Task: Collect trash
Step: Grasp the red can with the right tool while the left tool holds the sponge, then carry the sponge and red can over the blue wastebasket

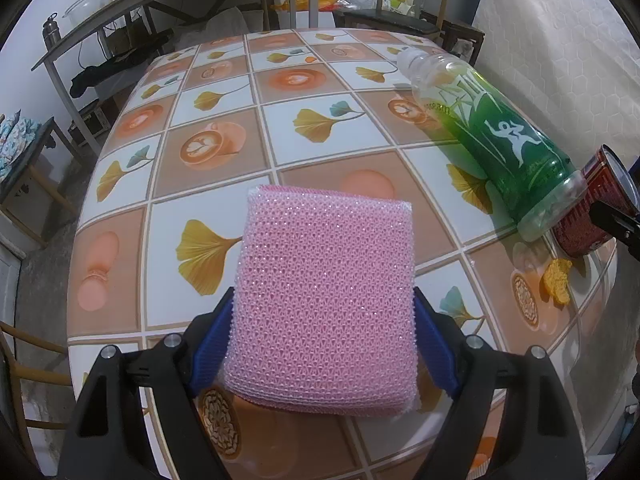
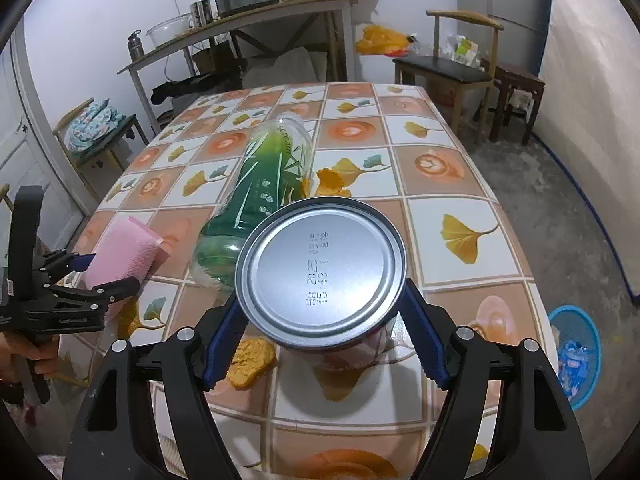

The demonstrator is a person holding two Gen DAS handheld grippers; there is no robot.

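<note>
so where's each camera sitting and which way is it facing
Left wrist: on the left gripper, looking forward and down over the table; its blue-padded fingers hold a pink sponge.
Right wrist: on the right gripper, looking forward and down at a can held between its fingers; the left gripper and a hand show at the left edge.
Shared: the sponge, the green bottle, the can, the table, a yellow scrap.

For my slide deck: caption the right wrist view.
Right gripper holds a can above the patterned table, beside a green bottle.
</note>
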